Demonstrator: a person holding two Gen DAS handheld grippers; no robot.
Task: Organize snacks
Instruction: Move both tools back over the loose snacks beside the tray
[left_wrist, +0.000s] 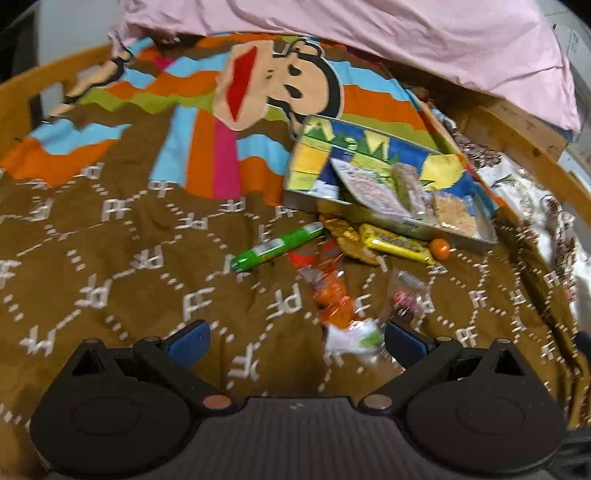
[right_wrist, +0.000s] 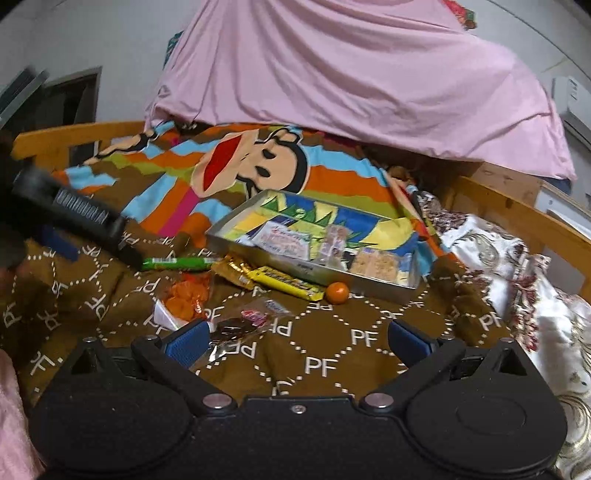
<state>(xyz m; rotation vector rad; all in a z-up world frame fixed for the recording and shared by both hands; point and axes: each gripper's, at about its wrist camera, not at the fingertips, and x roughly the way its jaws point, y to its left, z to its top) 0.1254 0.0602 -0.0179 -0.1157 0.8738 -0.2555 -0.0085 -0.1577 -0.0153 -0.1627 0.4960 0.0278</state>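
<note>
Both claws hang over the brown blanket, and both are spread wide with nothing between the pads. The left claw looks down at a loose scatter of snacks: just ahead of its right pad lies a white and green wrapper, blurred, and beyond that an orange packet. Off to the right of that sits a clear packet with red print. Further ahead, a green tube lies slantwise, with a gold wrapper and a yellow bar beside it, and a small orange ball at the bar's end.

Over to the right claw: the clear packet lies touching its left pad, partly tucked behind it. Straight ahead, the yellow bar and the ball rest just in front of the metal tin. In the tin's near end lie a white packet and pale cakes in clear wrap. Far left, the other claw's dark body reaches in above the green tube.
</note>
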